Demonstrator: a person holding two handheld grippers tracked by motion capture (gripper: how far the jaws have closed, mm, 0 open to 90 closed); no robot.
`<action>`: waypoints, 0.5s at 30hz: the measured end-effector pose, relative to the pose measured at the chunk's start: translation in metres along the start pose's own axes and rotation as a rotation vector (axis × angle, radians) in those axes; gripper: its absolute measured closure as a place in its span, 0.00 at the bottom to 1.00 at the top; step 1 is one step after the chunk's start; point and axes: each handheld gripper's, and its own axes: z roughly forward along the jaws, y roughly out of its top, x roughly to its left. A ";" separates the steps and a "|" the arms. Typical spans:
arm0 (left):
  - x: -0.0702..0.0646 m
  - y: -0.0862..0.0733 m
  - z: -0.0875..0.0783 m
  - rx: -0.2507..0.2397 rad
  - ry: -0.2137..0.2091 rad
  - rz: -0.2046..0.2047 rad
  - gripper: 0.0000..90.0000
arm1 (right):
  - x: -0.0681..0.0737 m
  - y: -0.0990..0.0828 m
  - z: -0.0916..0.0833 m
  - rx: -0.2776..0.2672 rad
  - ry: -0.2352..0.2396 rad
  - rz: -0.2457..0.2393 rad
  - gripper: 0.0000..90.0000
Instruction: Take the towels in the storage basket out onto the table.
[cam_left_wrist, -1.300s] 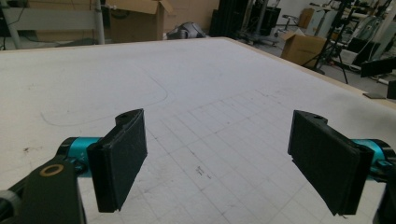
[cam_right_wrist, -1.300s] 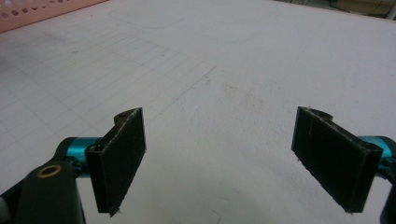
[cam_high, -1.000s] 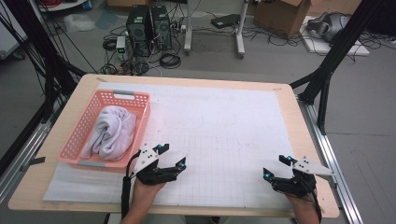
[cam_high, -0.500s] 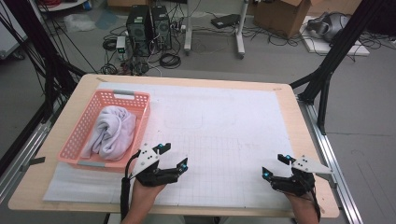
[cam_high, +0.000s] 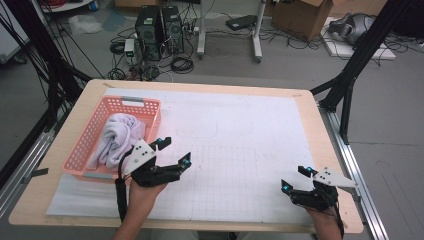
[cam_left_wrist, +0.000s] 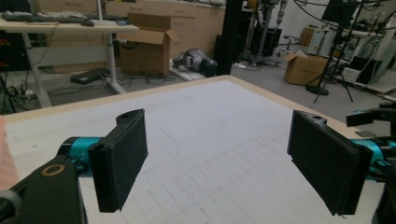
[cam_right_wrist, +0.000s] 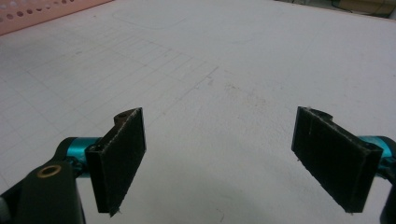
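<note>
Even, bright overhead room light, my white mat (cam_high: 240, 145) washed pale with mild glare, soft short shadows under my left claw (cam_high: 172, 152) and right claw (cam_high: 295, 179), my near jaw pads slightly blurred, far lab clutter soft, high view grainy

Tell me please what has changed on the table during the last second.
The left gripper has moved a little forward along the near corner of the pink basket, jaws open and empty. The right gripper, also open, the white cloth in the basket and the basket itself stayed where they were.
</note>
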 end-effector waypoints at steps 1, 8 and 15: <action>0.003 0.004 -0.001 -0.001 0.005 0.001 0.22 | 0.000 0.000 -0.001 -0.003 -0.003 0.004 0.18; 0.022 0.023 -0.010 -0.007 0.045 0.015 0.22 | 0.000 -0.001 -0.003 -0.004 -0.006 0.004 0.18; 0.044 0.031 -0.018 0.016 0.087 0.015 0.22 | 0.000 -0.001 -0.003 0.003 -0.008 0.011 0.18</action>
